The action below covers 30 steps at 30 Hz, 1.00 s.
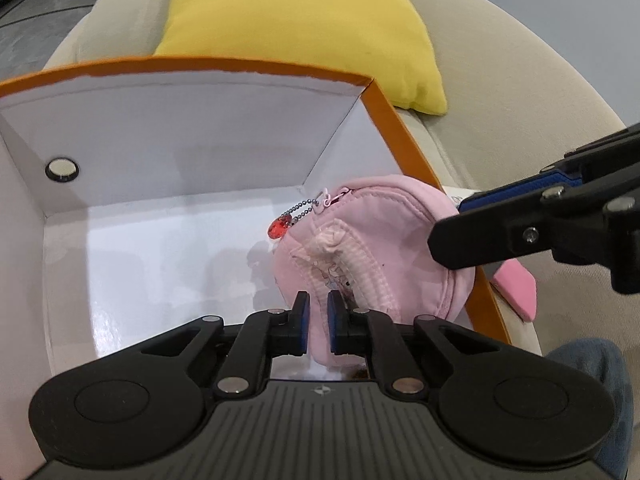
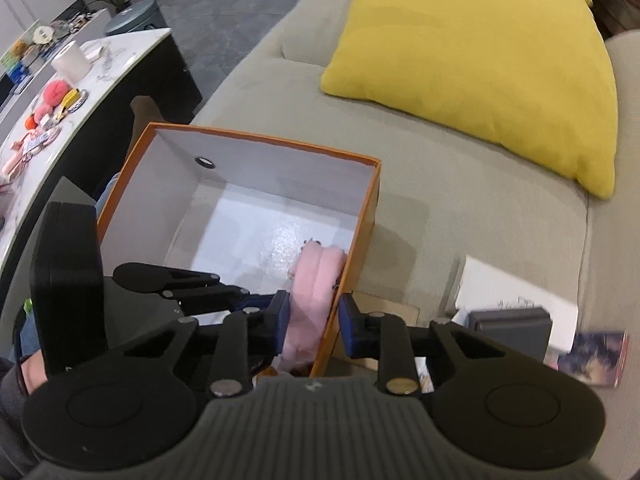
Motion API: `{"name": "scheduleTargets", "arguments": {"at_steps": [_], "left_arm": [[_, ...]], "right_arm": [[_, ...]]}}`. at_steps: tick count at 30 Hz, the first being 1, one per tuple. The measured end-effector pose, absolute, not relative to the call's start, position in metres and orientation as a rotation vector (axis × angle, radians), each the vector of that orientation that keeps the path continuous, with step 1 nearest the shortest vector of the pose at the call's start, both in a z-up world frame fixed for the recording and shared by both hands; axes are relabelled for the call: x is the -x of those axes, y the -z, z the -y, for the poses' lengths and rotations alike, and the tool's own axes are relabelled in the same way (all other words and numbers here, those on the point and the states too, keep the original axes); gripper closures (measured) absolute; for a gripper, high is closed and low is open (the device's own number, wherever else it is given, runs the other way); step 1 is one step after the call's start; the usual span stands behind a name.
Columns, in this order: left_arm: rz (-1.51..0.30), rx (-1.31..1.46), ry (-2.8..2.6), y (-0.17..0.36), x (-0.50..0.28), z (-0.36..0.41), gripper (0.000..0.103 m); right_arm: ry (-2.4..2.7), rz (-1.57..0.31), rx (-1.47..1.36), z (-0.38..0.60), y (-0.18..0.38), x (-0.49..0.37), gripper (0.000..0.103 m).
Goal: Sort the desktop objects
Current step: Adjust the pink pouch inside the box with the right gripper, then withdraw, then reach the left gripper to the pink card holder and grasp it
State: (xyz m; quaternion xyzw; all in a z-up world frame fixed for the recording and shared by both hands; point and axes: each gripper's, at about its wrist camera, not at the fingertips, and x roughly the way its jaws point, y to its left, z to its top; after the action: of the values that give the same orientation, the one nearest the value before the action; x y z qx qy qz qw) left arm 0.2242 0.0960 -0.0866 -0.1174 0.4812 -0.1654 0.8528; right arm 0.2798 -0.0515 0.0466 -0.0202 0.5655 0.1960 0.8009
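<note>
Pink padded zip pouch [image 1: 360, 236] with red bead charm [image 1: 277, 229] leans against box wall [image 1: 404, 136].

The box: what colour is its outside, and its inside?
Orange box outside, white inside; clearest in the right wrist view.

Pink fabric pouch [image 1: 384, 236], zipped, red charm on bead chain, leans against right wall inside orange box [image 2: 360, 216], white interior.
</note>
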Motion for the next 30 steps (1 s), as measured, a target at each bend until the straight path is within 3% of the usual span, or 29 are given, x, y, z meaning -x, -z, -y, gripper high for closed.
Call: {"name": "scheduleTargets", "arguments": {"at_steps": [9, 20, 30], "left_arm": [[-1.057, 0.216, 0.368, 0.097, -0.227, -0.093, 0.094], [-1.042, 0.189, 0.266, 0.081, -0.213, -0.104, 0.091], [-0.909, 0.116, 0.190, 0.025, -0.187, -0.089, 0.090]], "right_arm": [[-0.415, -1.264, 0.027, 0.050, -0.038, -0.285, 0.071], [-0.436, -1.179, -0.047, 0.077, -0.059, -0.270, 0.058], [-0.350, -1.030, -0.183, 0.172, -0.073, -0.226, 0.058]]}}
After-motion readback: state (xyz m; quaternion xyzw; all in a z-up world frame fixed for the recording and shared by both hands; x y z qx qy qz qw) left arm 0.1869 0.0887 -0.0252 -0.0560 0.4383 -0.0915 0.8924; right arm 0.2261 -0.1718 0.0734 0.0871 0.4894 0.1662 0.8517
